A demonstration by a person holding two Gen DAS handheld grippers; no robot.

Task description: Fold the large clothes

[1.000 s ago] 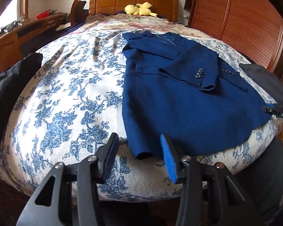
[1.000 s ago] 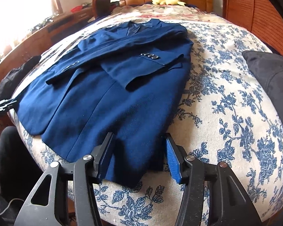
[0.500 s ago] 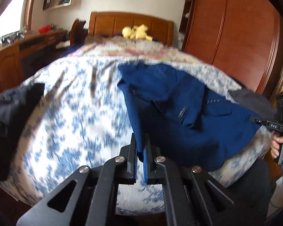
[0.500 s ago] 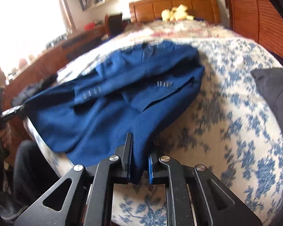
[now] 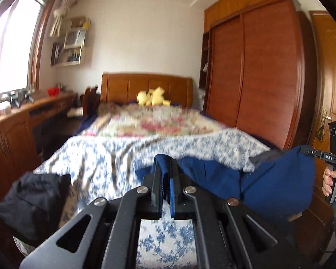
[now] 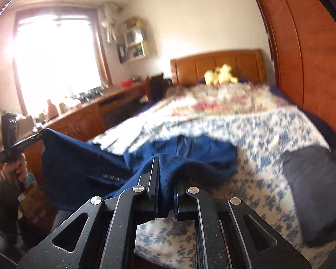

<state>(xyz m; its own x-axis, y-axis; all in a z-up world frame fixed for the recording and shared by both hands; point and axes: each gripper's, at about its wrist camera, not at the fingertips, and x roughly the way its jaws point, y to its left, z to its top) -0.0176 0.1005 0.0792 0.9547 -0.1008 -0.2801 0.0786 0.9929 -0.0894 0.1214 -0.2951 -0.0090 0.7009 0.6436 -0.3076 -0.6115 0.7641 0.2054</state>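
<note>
- While both my grippers pinch its hem, the navy blue wool suit jacket (image 5: 277, 186) hangs lifted over the foot of the blue-flowered white bed cover (image 5: 114, 157).
- My left gripper (image 5: 165, 172) has its jaws clenched on one corner.
- My right gripper (image 6: 165, 174), its jaws just closing, grips a thick fold.
- A yellow plush toy (image 6: 220, 74) sits at twelve o'clock.
</note>
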